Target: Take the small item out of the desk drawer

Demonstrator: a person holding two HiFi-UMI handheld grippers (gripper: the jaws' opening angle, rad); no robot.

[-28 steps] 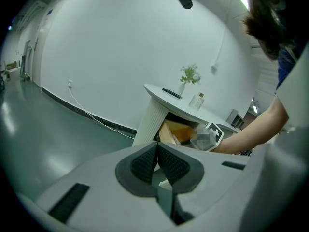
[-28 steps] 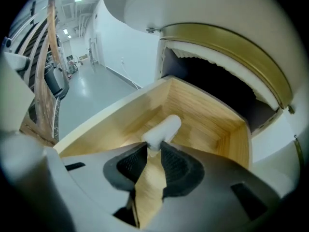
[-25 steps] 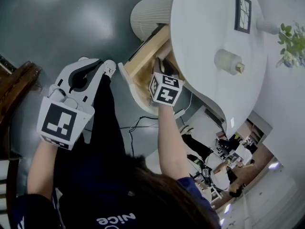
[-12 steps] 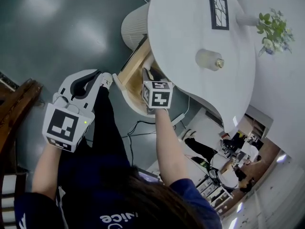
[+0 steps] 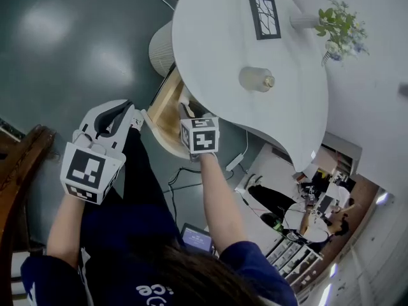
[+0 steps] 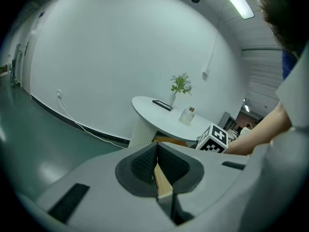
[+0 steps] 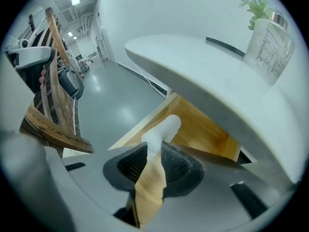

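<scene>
The wooden drawer (image 5: 167,104) stands pulled out from under the round white table (image 5: 223,50). My right gripper (image 5: 186,110) hangs over the drawer's front end, shut on a small white item (image 5: 185,99). In the right gripper view the white item (image 7: 161,132) sticks out past the pads of the right gripper (image 7: 152,153), above the drawer's wooden bottom (image 7: 207,129). My left gripper (image 5: 135,118) is at the drawer's front panel. In the left gripper view its pads are closed on the thin wood-and-white edge (image 6: 161,182) of that panel, at the left gripper (image 6: 157,153).
On the table stand a glass bottle (image 5: 255,79), a dark picture frame (image 5: 263,16) and a small plant (image 5: 338,27). A ribbed white pedestal (image 5: 160,46) carries the table. A wooden chair (image 5: 19,152) is at the left; cables and a laptop (image 5: 194,238) lie on the floor.
The right gripper has drawn back from deep inside the drawer to its front end, with the white item in it. The left gripper stays at the drawer front. The head view has shifted.
</scene>
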